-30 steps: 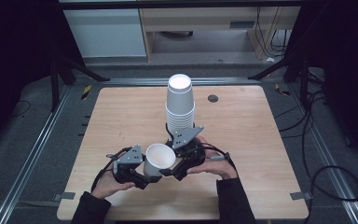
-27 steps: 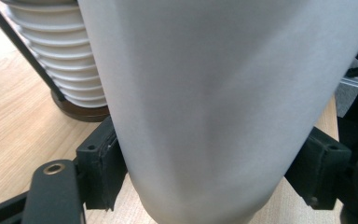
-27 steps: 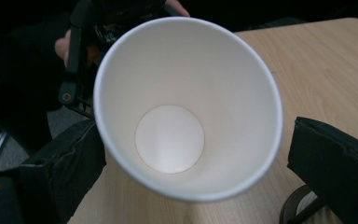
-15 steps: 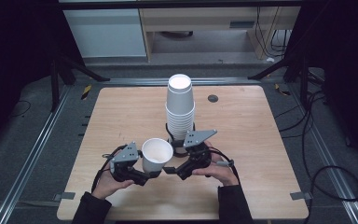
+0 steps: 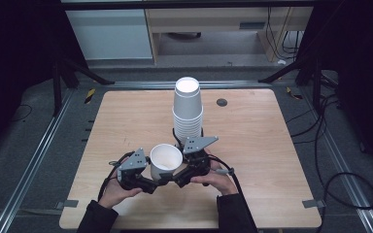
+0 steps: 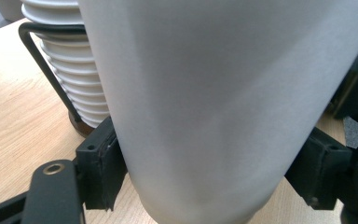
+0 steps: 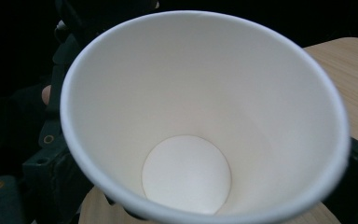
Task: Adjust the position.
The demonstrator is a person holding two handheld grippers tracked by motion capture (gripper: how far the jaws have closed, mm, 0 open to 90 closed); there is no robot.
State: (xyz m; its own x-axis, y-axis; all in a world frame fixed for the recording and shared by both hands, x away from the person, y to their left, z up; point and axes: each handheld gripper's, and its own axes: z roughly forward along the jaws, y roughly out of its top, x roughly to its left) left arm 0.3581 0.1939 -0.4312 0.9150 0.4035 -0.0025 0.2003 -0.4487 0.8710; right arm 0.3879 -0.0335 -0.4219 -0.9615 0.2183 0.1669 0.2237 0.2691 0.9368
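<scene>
Wooden table (image 5: 272, 160), light grain. Stack of white paper cups (image 5: 188, 109), upside down, centre. Single white paper cup (image 5: 165, 160), upright, empty, plain, near edge just before the stack, clamped by left gripper (image 5: 148, 180) and right gripper (image 5: 182, 177) from either side.

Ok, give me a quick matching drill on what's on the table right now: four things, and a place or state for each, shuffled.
Things:
1. single cup
2. cup stack
3. left gripper
4. dark disc

Places or states:
A. upside down, behind the grippers at mid-table
B. lies alone on the wood near the far edge
C. mouth up and empty, between the two grippers
D. jaws on either side of the single cup's wall

Pairs: 1-C, 2-A, 3-D, 4-B
</scene>
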